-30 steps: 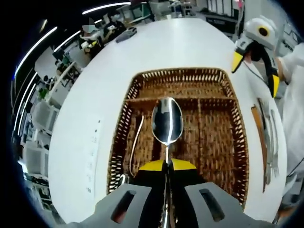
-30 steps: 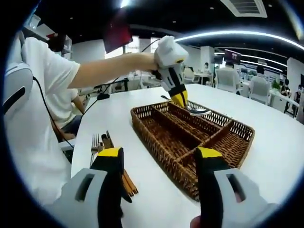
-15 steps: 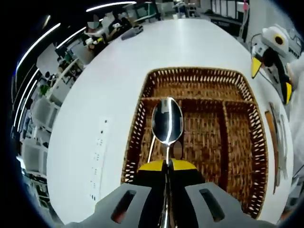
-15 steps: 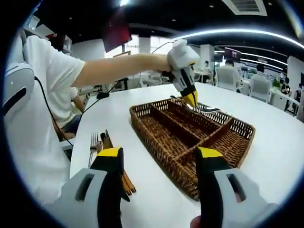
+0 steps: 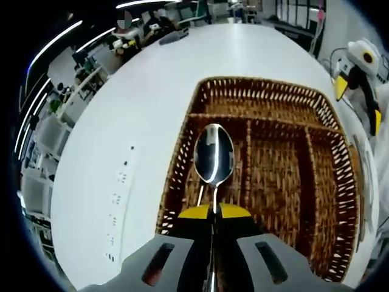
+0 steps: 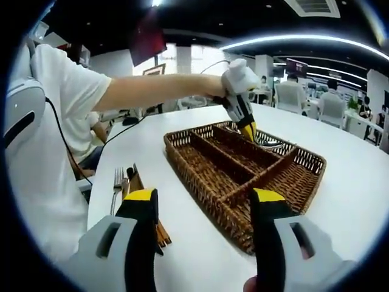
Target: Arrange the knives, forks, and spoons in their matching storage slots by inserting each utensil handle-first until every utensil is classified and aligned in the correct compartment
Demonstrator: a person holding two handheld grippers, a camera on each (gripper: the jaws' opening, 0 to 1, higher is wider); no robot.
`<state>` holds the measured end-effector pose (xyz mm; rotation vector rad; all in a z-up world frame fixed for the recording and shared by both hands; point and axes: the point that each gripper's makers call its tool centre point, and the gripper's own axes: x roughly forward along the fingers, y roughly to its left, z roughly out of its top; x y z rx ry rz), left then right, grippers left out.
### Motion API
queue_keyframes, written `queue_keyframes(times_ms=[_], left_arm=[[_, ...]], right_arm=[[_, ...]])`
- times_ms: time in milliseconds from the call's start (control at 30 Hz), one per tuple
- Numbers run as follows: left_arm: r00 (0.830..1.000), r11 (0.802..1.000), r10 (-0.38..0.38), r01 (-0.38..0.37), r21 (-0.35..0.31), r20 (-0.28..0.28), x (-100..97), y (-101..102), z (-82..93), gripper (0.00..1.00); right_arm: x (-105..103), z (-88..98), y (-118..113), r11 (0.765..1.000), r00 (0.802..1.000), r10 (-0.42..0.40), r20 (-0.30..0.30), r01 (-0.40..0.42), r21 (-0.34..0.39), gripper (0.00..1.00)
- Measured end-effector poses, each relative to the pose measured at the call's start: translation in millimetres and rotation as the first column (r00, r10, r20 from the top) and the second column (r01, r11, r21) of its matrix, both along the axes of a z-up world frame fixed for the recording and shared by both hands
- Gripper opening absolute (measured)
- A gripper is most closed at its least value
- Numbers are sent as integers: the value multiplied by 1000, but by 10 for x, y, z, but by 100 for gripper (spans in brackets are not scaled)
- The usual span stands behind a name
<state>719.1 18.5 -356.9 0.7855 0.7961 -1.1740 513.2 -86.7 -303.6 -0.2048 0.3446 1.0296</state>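
the left gripper (image 5: 213, 210) pinches a spoon (image 5: 213, 155) by its handle, the bowl pointing forward along the jaws, so the spoon's long axis runs with the long slots of the wicker tray (image 5: 340, 201) below; in the left gripper view it hangs over the tray's outermost long slot, where another utensil's slim handle (image 5: 200, 194) seems to lie. the right gripper (image 6: 203, 216) waits well back with its jaws spread and nothing between them, near the forks (image 6: 115, 185) on the white table (image 6: 358, 201). the left gripper is plainly the nearer one, and lowering the spoon into that slot looks like the next step.
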Motion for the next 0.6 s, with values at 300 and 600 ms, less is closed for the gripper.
queue_keyframes(times_ms=[300,600], left_arm=[[1000,1000,-2,2,4,-10,79,1,-115,2],[999,999,-41,41,22,4,108,-56,-163,2]], right_arm=[[10,-11,5,1000,1000,1,-5,-1,-1,63],[-7,-12,-3,1000,1000,0,-7,0,-4,63]])
